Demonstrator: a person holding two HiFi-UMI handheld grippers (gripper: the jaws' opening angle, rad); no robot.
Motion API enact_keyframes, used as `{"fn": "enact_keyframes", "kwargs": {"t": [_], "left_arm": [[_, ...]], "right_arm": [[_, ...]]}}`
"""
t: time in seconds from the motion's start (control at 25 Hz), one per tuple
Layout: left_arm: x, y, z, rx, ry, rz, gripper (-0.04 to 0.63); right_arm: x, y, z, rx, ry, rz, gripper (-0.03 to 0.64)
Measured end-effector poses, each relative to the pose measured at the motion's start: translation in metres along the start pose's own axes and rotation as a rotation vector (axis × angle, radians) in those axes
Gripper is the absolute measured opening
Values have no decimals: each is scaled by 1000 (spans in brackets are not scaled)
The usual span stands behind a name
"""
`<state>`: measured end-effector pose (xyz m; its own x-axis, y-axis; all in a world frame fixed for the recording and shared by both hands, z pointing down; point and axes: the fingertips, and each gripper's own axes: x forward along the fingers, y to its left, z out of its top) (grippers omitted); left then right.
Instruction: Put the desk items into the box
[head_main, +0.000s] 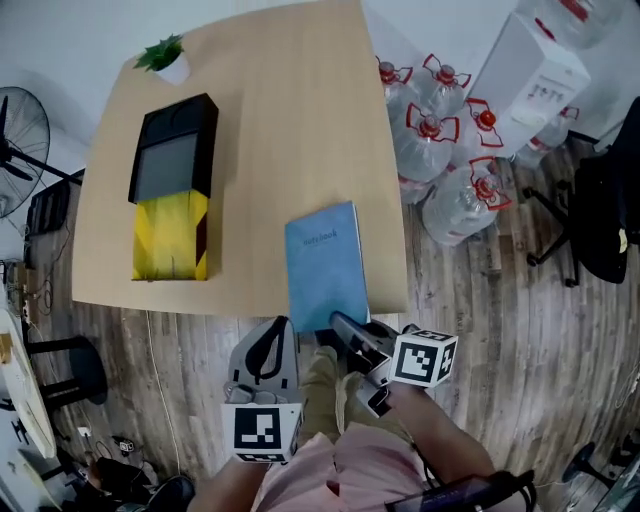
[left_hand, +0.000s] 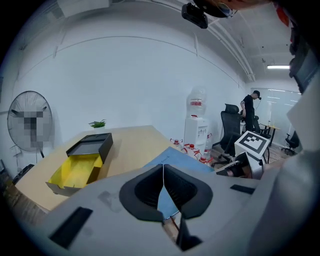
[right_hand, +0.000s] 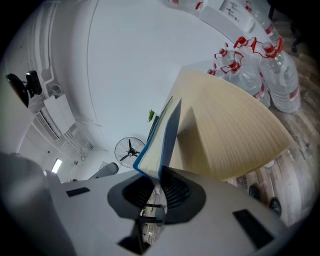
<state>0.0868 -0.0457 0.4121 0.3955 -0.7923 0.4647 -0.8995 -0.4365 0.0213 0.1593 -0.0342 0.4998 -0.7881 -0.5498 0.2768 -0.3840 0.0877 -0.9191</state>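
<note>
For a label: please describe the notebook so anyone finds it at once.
Look at the wooden desk. At its near edge is a thin notebook, its end clamped in the right tool. It is the only blue thing; the box is black and yellow.

The pale wooden tabletop carries three things. A small potted plant stands at the far left corner. A box lies along the left edge, black part toward the far edge, open yellow part toward the near left corner. A blue notebook is at the near edge toward the right corner, overhanging it.
</note>
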Motion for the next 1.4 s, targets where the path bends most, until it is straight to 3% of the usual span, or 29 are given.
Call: {"fn": "enact_keyframes", "kwargs": {"t": [0.16, 0.8, 1.12, 1.4], "left_arm": [[-11, 6, 23, 30, -48, 32, 15], [-67, 36, 98, 8, -273, 217, 15], [-89, 62, 98, 10, -286, 284, 15], [-104, 104, 80, -6, -269, 284, 17]], "right_arm": [[-6, 26, 24, -57, -22, 14, 44], [-12, 134, 73, -256, -42, 118, 44], [4, 179, 69, -317, -27, 220, 45], [38, 180, 36, -287, 5, 177, 45]]}}
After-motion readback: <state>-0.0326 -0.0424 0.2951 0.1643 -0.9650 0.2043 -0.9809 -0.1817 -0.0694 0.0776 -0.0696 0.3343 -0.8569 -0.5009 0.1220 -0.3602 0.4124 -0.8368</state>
